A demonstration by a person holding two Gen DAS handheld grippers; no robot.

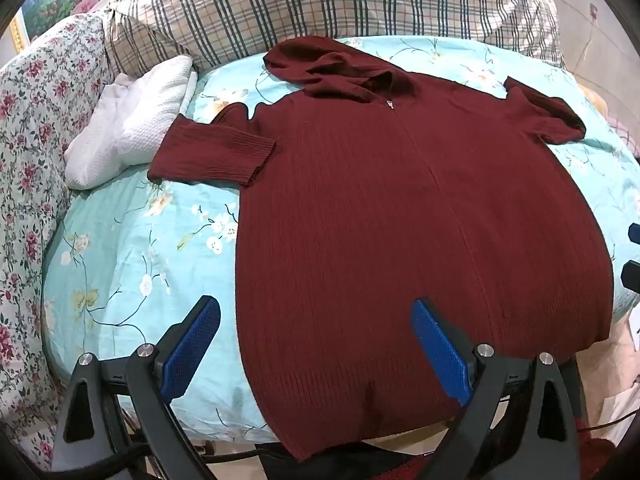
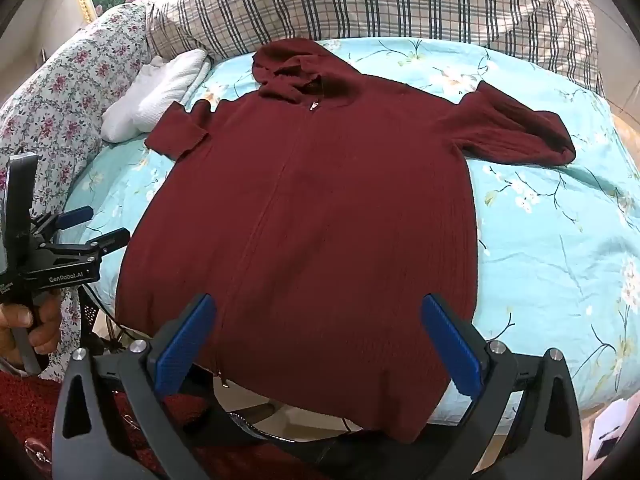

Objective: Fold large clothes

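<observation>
A dark red knitted zip hoodie (image 1: 400, 216) lies flat, front up, on a turquoise floral bedsheet (image 1: 132, 248), hood at the far end, both sleeves folded short beside the body. It also shows in the right wrist view (image 2: 320, 208). My left gripper (image 1: 316, 344) is open and empty, hovering over the hoodie's near left hem. My right gripper (image 2: 320, 340) is open and empty above the near hem, by the zip. The left gripper also appears at the left of the right wrist view (image 2: 96, 226), held in a hand, open.
A white folded towel (image 1: 128, 120) lies left of the hoodie's left sleeve. A plaid quilt (image 1: 320, 4) is piled at the far end. A floral pillow (image 1: 28, 140) lines the left side. The bed's near edge drops to a red rug (image 2: 32, 408).
</observation>
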